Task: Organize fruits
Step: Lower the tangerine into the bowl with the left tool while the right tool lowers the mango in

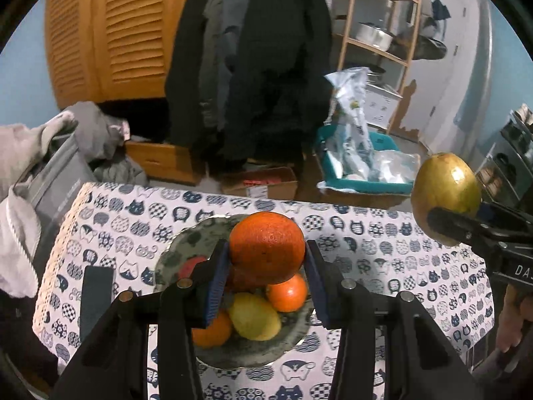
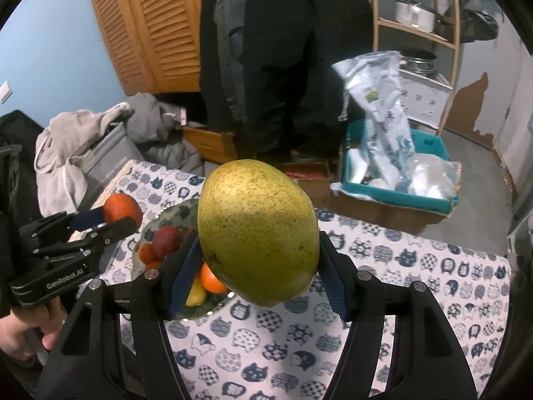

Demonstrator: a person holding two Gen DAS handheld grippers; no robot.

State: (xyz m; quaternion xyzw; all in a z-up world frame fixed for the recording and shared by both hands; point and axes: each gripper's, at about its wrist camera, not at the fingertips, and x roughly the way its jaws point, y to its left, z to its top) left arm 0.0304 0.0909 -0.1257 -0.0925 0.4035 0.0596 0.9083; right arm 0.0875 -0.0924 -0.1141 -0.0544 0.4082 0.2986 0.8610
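My left gripper [image 1: 266,260] is shut on an orange [image 1: 267,247], held in the air above a grey-green plate [image 1: 173,253]. On the plate lie a lemon [image 1: 255,316], two smaller oranges [image 1: 287,292] and a red fruit [image 1: 190,265]. My right gripper [image 2: 258,253] is shut on a large yellow-green mango [image 2: 258,230], held over the cat-print tablecloth [image 2: 299,333] to the right of the plate [image 2: 173,213]. In the left wrist view the mango [image 1: 446,196] hangs at the right edge. In the right wrist view the left gripper [image 2: 110,221] holds the orange [image 2: 121,211] at the left.
A person in dark clothes [image 1: 266,66] stands behind the table. A teal bin [image 1: 363,166] with plastic bags, cardboard boxes [image 1: 263,183], a wooden shelf with pots [image 1: 376,33] and a pile of grey clothes [image 1: 90,133] lie beyond the far edge. A hand [image 2: 20,330] holds the left gripper's handle.
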